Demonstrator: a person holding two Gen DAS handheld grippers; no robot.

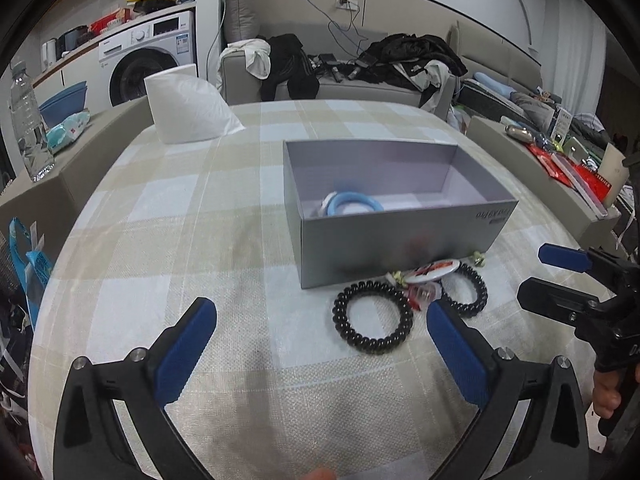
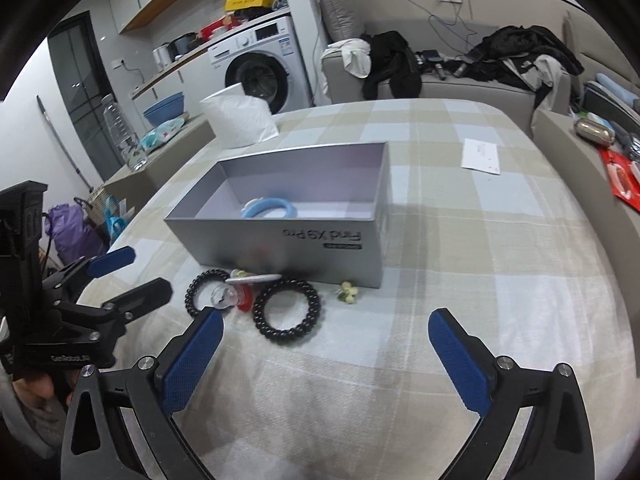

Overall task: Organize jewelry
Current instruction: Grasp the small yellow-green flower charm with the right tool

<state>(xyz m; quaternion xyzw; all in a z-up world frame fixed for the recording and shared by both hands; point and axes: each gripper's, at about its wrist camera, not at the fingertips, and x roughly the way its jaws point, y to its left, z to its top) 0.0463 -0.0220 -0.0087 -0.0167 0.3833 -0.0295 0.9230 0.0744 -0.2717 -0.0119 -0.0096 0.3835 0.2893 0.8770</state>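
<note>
Spread wide near the table's (image 1: 160, 208) front edge and pinching nothing: left tongs (image 1: 320, 320), angled down at bare checked cloth just left of the loose jewelry, presumably to come at the pile from its open side.

Just right of them, flat on the cloth: a black coiled band (image 1: 372, 318). Next, a red-and-white badge (image 1: 430, 270) heaped over small clear and red trinkets, too tangled to tell apart. Then a second black coiled band (image 1: 466, 290), and last a small pale flower piece (image 2: 347, 294) lying alone.

All of it huddled against the near wall of the open grey box (image 1: 400, 240), likely set there for a short lift over that wall. Inside the box, toward its left end: one light-blue ring (image 1: 352, 204), apparently the only piece sorted so far.

Farthest right, likewise spread and empty: right tongs (image 2: 324, 332), hovering just short of the second band, well placed to take either it or the flower piece.

Judged an early stage of the sorting, with nearly everything left outside the box.
</note>
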